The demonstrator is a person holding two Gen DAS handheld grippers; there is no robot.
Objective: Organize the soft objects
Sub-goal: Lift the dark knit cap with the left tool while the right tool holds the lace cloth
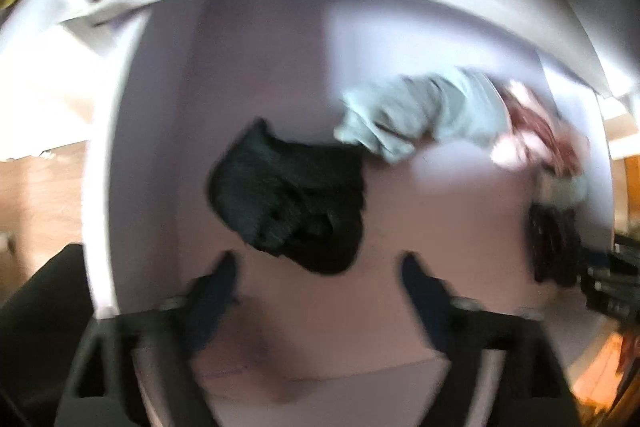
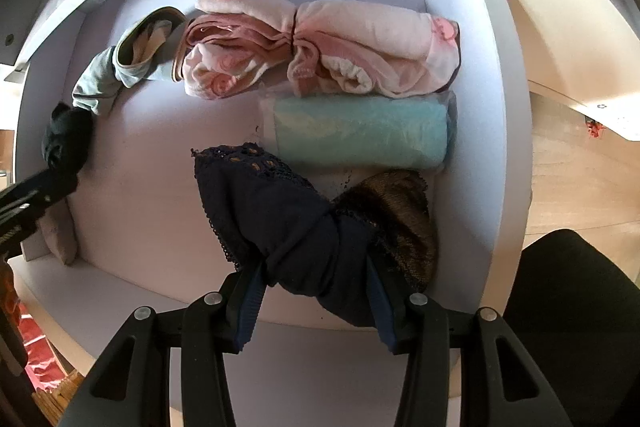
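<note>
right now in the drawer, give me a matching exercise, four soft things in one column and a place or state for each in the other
Things:
1. navy lace garment
2. turquoise roll
3. pink blanket bundle
4. dark green cloth

Places or states:
A. at the back of the drawer
B. lying loose ahead of the open left gripper
C. clamped in the right gripper
D. between the pink bundle and a brown fabric piece

Pairs: 1-C, 2-D, 3-A, 4-B
</note>
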